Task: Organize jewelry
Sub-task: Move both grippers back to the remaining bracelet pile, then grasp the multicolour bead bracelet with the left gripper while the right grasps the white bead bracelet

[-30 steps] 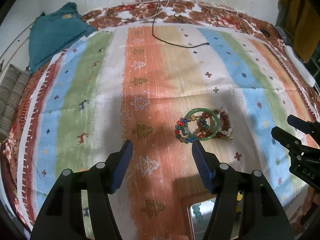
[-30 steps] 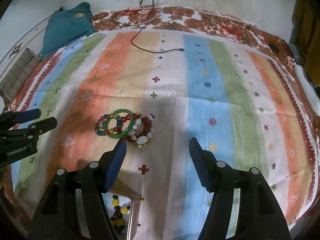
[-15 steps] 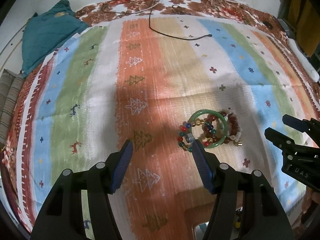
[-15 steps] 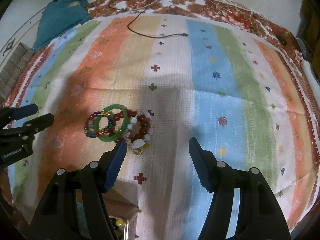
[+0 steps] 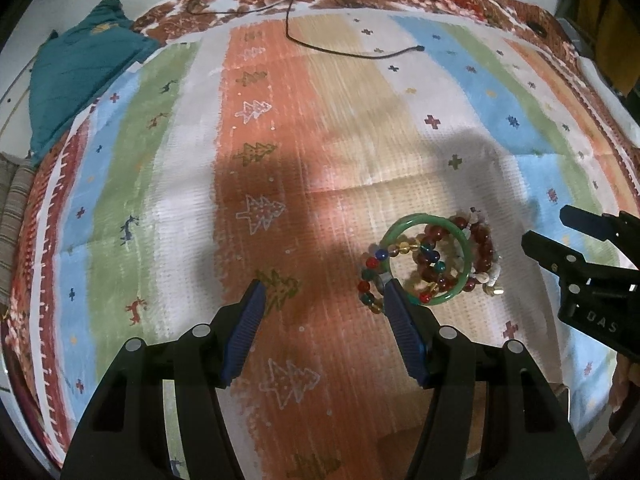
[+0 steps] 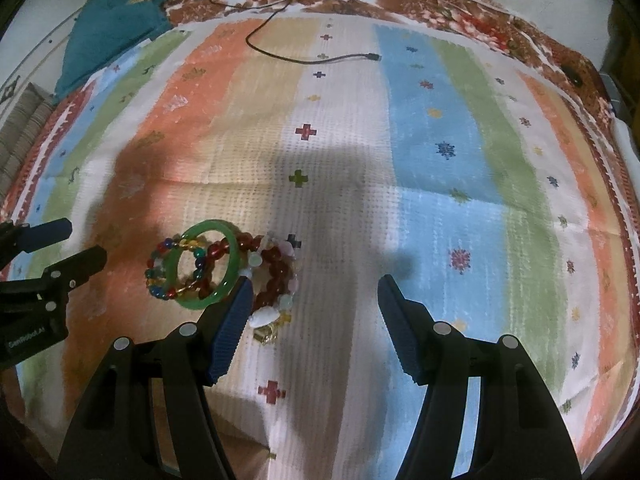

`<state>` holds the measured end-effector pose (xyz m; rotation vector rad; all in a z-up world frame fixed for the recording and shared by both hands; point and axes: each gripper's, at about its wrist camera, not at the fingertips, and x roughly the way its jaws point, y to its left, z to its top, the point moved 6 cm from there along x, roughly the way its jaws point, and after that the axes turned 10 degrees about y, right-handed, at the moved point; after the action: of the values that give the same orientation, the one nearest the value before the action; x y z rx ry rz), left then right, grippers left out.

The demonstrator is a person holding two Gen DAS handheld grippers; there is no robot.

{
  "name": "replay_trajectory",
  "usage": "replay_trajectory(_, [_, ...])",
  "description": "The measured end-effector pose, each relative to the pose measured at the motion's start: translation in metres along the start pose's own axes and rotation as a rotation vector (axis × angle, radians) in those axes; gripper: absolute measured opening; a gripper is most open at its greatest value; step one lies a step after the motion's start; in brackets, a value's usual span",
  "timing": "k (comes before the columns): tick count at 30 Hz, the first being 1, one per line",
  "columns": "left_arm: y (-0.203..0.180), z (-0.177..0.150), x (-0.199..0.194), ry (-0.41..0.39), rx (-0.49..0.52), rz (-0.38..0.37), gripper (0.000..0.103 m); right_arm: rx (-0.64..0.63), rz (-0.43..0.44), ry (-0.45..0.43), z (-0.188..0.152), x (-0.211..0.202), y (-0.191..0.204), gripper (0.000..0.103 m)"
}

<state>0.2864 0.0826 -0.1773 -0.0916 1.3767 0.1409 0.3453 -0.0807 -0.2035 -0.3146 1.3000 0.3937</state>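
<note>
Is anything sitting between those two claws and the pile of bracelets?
Nothing visible does. The left gripper and right gripper are both open, with only bare striped cloth ahead. Each gripper's nearest fingertip is already at the edge of the green bangle in the bracelet pile.

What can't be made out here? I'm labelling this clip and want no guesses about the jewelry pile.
- Left wrist view: part of the multicoloured glass bead bracelet is hidden behind the left gripper finger.
- Right wrist view: the right gripper finger covers the green jade bangle edge and the dark red bead bracelet beside it.
- Both views: how many bracelets are tangled together; they overlap.
- Contact between fingers and jewelry is unclear.
</note>
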Motion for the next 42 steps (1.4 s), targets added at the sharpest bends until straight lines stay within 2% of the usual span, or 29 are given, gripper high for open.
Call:
replay_trajectory(25, [-0.009, 0.009, 0.058, 0.115, 0.062, 0.016, 0.062, -0.024, 0.012, 0.068, 0.026, 0.05, 0.002, 0.064])
replay_trajectory(35, [-0.011, 0.016, 0.069, 0.126, 0.068, 0.031, 0.059, -0.065, 0.068, 0.065, 0.031, 0.055, 0.016, 0.037])
replay_trajectory(42, [-0.02, 0.021, 0.07, 0.12, 0.094, 0.032, 0.046, -0.05, 0.145, 0.071, 0.031, 0.058, 0.017, 0.023])
